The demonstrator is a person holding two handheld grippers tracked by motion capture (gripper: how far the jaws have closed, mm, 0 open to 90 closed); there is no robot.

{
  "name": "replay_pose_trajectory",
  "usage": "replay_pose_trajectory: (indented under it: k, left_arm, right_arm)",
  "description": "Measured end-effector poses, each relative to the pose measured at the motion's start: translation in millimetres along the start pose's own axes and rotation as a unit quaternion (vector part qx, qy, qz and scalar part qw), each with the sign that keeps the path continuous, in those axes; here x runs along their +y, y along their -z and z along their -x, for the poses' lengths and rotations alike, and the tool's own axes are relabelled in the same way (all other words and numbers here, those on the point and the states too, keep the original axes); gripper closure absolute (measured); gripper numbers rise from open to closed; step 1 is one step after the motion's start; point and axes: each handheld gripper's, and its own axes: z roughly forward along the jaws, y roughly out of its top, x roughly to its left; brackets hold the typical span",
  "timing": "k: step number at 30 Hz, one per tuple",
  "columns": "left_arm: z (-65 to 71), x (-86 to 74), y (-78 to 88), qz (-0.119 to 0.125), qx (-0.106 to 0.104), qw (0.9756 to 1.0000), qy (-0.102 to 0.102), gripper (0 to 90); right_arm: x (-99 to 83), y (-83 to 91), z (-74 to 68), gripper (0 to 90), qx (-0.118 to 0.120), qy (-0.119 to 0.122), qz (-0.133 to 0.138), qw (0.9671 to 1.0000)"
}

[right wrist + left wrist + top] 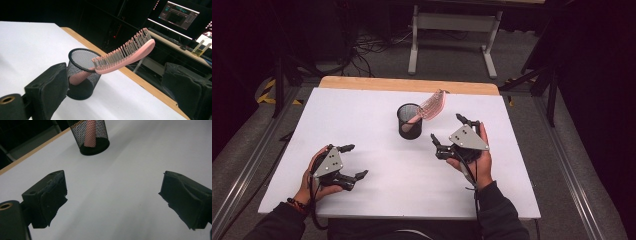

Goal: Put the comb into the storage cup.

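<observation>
Table [362, 130] white, wooden-edged; room dark.

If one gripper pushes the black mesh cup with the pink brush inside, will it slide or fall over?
The mesh cup probably tips easily: it looks light, and the pink brush leans far past its rim to one side. Pushed low, it may slide on the smooth white table. The brush looks rigid.

A pink plastic hairbrush [125, 53] with paler pink bristles stands in a black wire-mesh cup [82, 73], its mesh a fine grid pattern, at the centre of the frame. The bench [362, 125] is plain white with a light wooden edge along its top. Each black two-jaw tool, left [349, 164] and right [451, 132], carries a grey three-cornered plate
</observation>
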Motion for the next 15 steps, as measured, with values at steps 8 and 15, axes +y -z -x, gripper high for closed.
replay_pose_trajectory:
  k: [8,15]
  left_arm:
    - [-0.2,0.3,0.5,0.001,0.001,1.0,-0.004,7.9]
    - [-0.1,0.2,0.3,-0.001,0.0,1.0,-0.004,7.8]
  right_arm:
    - [-5.8,6.4,0.9,7.6,0.008,-0.008,-0.002,0.9999]
    - [-7.4,9.9,-2.0,7.6,0.012,-0.002,-0.003,0.9999]
